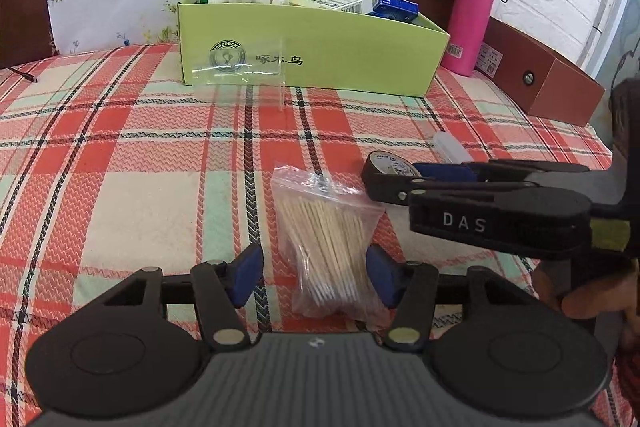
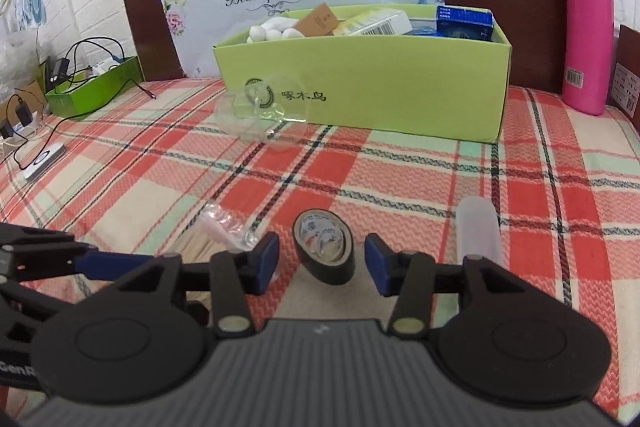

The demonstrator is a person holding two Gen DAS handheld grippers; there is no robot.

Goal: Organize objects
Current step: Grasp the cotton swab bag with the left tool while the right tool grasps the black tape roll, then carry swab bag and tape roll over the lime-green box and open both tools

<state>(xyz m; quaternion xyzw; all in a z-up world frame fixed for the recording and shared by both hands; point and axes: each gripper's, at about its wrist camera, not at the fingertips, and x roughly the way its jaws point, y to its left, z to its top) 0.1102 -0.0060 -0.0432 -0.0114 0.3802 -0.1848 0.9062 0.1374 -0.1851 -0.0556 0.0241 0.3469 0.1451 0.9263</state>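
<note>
A clear bag of wooden toothpicks (image 1: 328, 247) lies on the plaid cloth between the pads of my left gripper (image 1: 314, 277). Its jaws stand open: the right pad is at the bag's edge, the left pad is clear of it. A black tape roll (image 2: 324, 247) stands tilted on the cloth between the blue pads of my right gripper (image 2: 322, 263), with a gap on each side, so those jaws are open too. In the left wrist view the right gripper (image 1: 396, 191) reaches in from the right beside the tape roll (image 1: 390, 165). The bag's top (image 2: 224, 227) shows just left of the tape.
A lime green box (image 1: 312, 55) holding several items stands at the back, a clear plastic piece (image 1: 248, 75) against its front. A translucent tube (image 2: 478, 231) lies right of the tape. A pink bottle (image 2: 588, 35) and brown box (image 1: 552, 83) stand far right; cables and a green tray (image 2: 92, 83) far left.
</note>
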